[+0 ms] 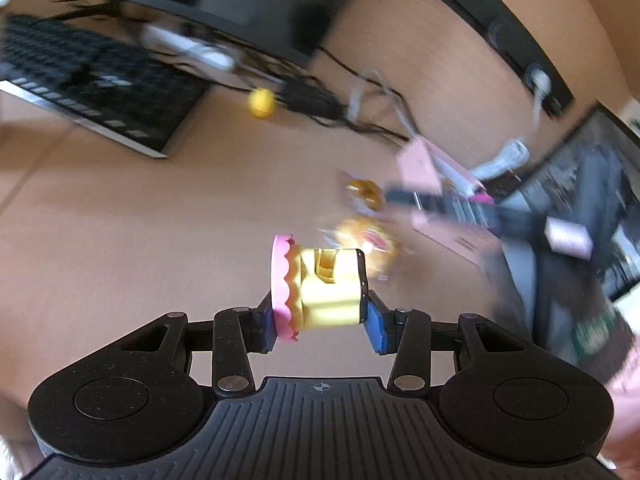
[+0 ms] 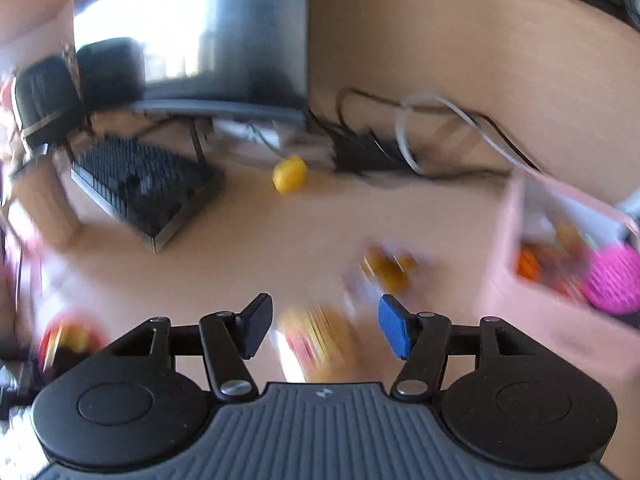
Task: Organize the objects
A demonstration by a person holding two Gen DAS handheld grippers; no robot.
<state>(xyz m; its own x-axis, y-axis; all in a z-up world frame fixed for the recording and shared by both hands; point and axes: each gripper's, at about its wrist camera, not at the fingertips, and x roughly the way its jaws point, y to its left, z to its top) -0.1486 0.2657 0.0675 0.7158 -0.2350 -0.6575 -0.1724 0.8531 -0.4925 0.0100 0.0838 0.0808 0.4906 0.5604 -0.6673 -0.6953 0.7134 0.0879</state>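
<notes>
My left gripper (image 1: pixel 322 318) is shut on a yellow toy cake with a pink scalloped top (image 1: pixel 324 284), which lies sideways between the blue pads above the desk. My right gripper (image 2: pixel 326 326) is open; a blurred orange snack packet (image 2: pixel 320 344) lies on the desk below the gap, and the pads do not touch it. A second orange packet (image 2: pixel 388 268) lies just beyond the right finger. A pink box (image 2: pixel 504 280) at the right holds a pink ball (image 2: pixel 612 284) and other small items. In the left wrist view the packets (image 1: pixel 368 236) sit beside the pink box (image 1: pixel 452 236).
A black keyboard (image 2: pixel 140 184) lies at the left, with a monitor behind it. A small yellow toy (image 2: pixel 289 174) sits near a tangle of cables (image 2: pixel 372 152) at the back of the desk. A red and yellow object (image 2: pixel 68 340) lies at the near left.
</notes>
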